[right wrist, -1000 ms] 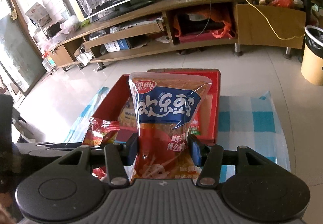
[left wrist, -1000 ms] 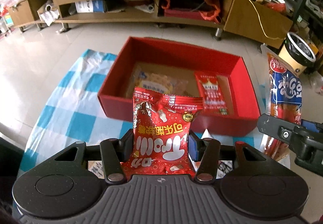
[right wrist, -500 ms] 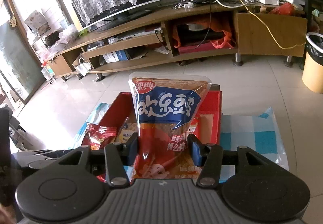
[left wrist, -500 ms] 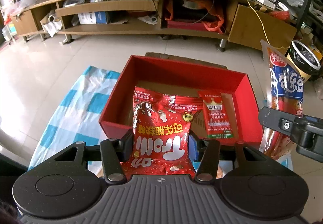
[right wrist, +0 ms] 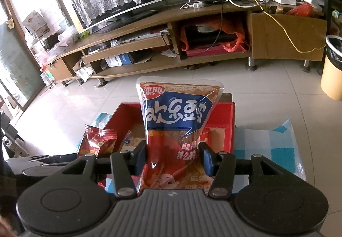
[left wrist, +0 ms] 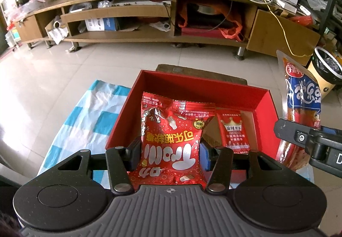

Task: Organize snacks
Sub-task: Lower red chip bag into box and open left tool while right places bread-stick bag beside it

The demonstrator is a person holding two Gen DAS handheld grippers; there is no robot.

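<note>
Pinching a red gummy packet (left wrist: pixel 171 140) at both side edges, the left gripper (left wrist: pixel 170 152) has its jaws clamped on the packet, held upright over the near wall of the red box (left wrist: pixel 265 106). Right gripper (right wrist: pixel 174 159): jaws clamped likewise on a tall blue-and-orange snack pouch (right wrist: pixel 177 121), held above the box's right side. Box sits on a blue-checked cloth (left wrist: pixel 85 117) covering the counter; a small red sachet (left wrist: pixel 234 132) lies inside.

Risks: both packs are slick film held only at the edges, so either could slip or sag out short of the box. The two grippers are close together; a release side by side could knock one against the other.

Hidden: the held packet covers most of the box floor, so the free space is unclear; the pack bottoms are cut off by the gripper bodies.
</note>
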